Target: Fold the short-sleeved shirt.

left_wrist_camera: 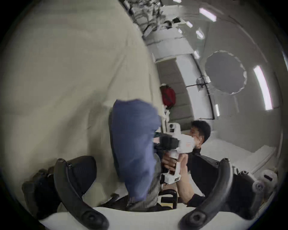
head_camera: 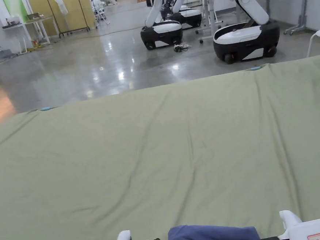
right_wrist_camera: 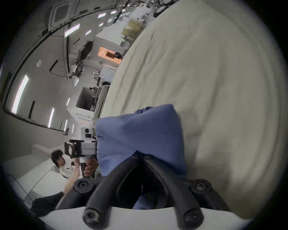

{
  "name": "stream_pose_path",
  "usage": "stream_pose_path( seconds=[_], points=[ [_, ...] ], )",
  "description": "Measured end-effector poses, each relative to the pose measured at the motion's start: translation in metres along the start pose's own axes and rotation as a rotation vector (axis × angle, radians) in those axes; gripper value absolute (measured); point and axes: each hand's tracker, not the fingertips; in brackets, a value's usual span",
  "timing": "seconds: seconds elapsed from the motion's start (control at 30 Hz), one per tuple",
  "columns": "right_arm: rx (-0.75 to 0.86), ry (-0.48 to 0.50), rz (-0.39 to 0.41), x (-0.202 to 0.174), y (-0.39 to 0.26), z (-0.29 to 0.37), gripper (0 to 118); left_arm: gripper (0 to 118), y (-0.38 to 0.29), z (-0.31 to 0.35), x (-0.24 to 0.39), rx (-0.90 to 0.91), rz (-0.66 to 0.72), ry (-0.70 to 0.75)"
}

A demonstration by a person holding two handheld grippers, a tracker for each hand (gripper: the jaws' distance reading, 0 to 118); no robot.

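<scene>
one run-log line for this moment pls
stage: shirt lifted | right gripper: shut on blue fabric shirt | left gripper: open, shirt between its jaws | surface: olive green cloth-covered table

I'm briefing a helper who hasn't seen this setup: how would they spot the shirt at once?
Start from the wide olive sheet covering the table. At its near edge, between the two white grippers, is a bunched blue shirt. It is the one blue thing on the sheet, and the right gripper has its fingers closed on it.
</scene>
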Motion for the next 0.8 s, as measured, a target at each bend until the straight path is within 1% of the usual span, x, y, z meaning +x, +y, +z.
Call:
stream_pose_path(
  seconds=[0.07,0.1,0.17,0.27,0.33,0.37,0.4,0.43,0.47,0.53,0.63,0.7,0.73,0.8],
  points=[
    [0.003,0.009,-0.008,0.000,-0.002,0.000,4,118,0.008,-0.020,0.009,-0.011,-0.066,-0.076],
    [0.004,0.012,-0.008,0.001,-0.002,0.001,4,118,0.013,-0.031,0.017,-0.028,-0.093,-0.086],
    [0.004,0.028,-0.029,0.005,-0.001,0.002,4,118,0.017,-0.054,0.023,-0.089,-0.096,-0.017],
    [0.015,0.041,-0.049,0.009,-0.003,0.004,4,118,0.010,-0.065,0.034,-0.064,-0.160,0.056],
    [0.019,0.045,-0.052,0.009,-0.004,0.007,4,115,0.007,-0.063,0.039,-0.055,-0.161,0.087],
    [0.022,0.045,-0.049,0.008,-0.004,0.008,4,106,0.008,-0.061,0.040,-0.051,-0.165,0.121],
    [0.023,0.040,-0.038,0.006,-0.004,0.009,4,90,0.008,-0.058,0.041,-0.041,-0.161,0.155],
    [0.027,0.035,-0.019,0.005,-0.005,0.010,4,65,0.009,-0.056,0.039,-0.016,-0.143,0.193],
    [0.032,0.028,-0.009,0.003,-0.005,0.011,4,44,0.010,-0.057,0.034,0.002,-0.123,0.254],
    [0.045,-0.005,0.011,-0.002,-0.007,0.016,4,44,0.010,-0.058,0.023,-0.007,-0.043,0.130],
    [0.073,-0.037,0.023,-0.011,-0.011,0.028,4,43,0.008,-0.053,0.033,-0.002,-0.083,0.184],
    [0.093,-0.061,0.043,-0.020,-0.012,0.037,4,44,0.011,-0.042,0.039,-0.065,-0.056,0.203],
    [0.113,-0.055,0.064,-0.026,-0.013,0.043,4,43,0.015,-0.029,0.046,-0.081,-0.089,0.234],
    [0.139,-0.032,0.087,-0.035,-0.015,0.053,4,43,0.019,-0.002,0.055,-0.048,-0.171,0.212]
  ],
)
